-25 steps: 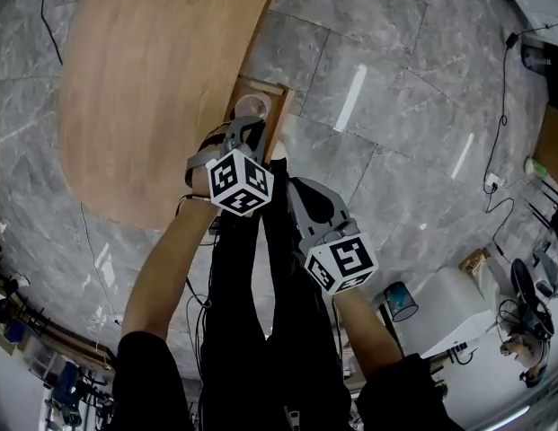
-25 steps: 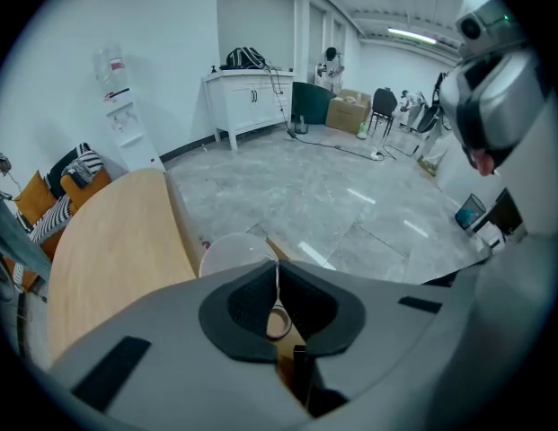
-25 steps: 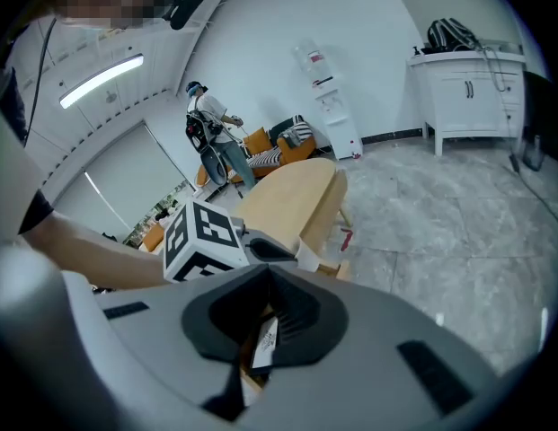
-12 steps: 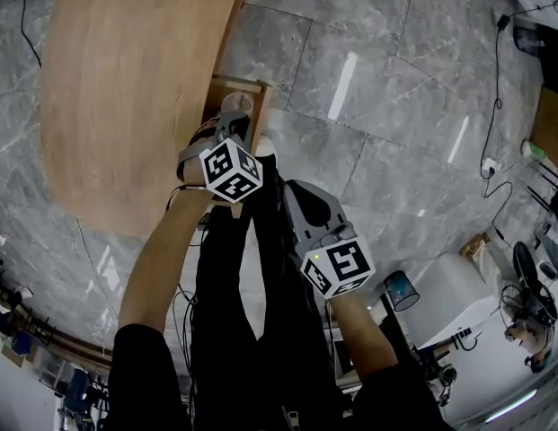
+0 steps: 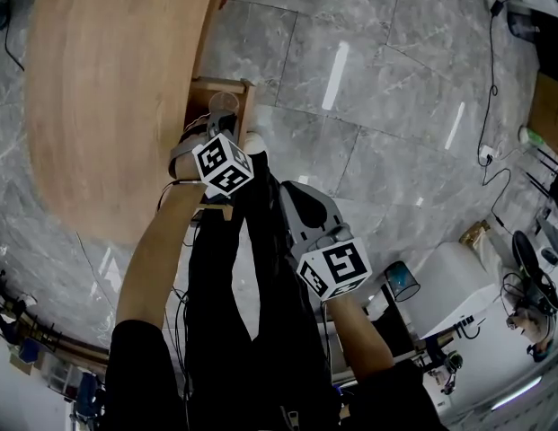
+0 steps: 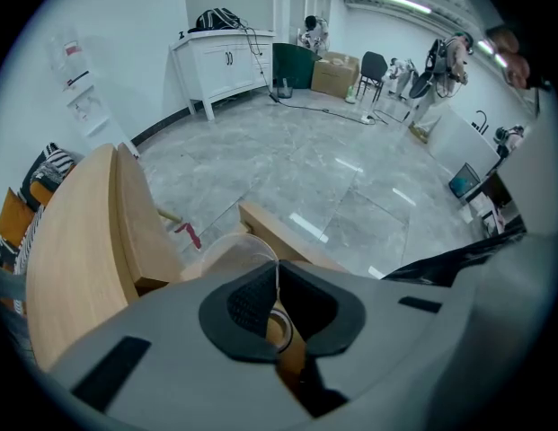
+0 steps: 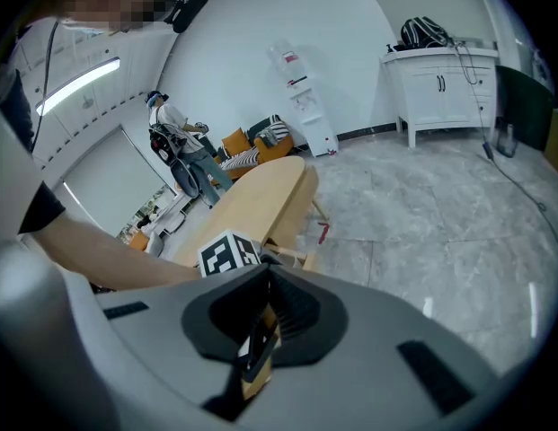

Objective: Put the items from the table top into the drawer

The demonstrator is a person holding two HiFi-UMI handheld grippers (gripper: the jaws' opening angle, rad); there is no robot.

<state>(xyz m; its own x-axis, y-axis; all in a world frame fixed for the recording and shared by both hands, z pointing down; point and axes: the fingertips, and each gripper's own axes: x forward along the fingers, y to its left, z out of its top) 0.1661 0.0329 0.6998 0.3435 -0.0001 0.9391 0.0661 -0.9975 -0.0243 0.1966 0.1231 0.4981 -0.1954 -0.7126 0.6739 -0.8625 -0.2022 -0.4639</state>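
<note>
Head view, left gripper clenches upright clear cup at drawer, right gripper jaws clamp flat item

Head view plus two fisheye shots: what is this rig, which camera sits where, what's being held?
No robot: a person holds a hand-held gripper in each hand; the marker cubes are part of them. The head view looks down from the person's head; the other two cameras ride on the grippers and look along their jaws. The left hand-held gripper is shut on a clear cup by its wall, at the open drawer on the edge of the wooden table. The right hand-held gripper is shut on a thin flat item I can't identify. The visible table top shows no items.
</note>
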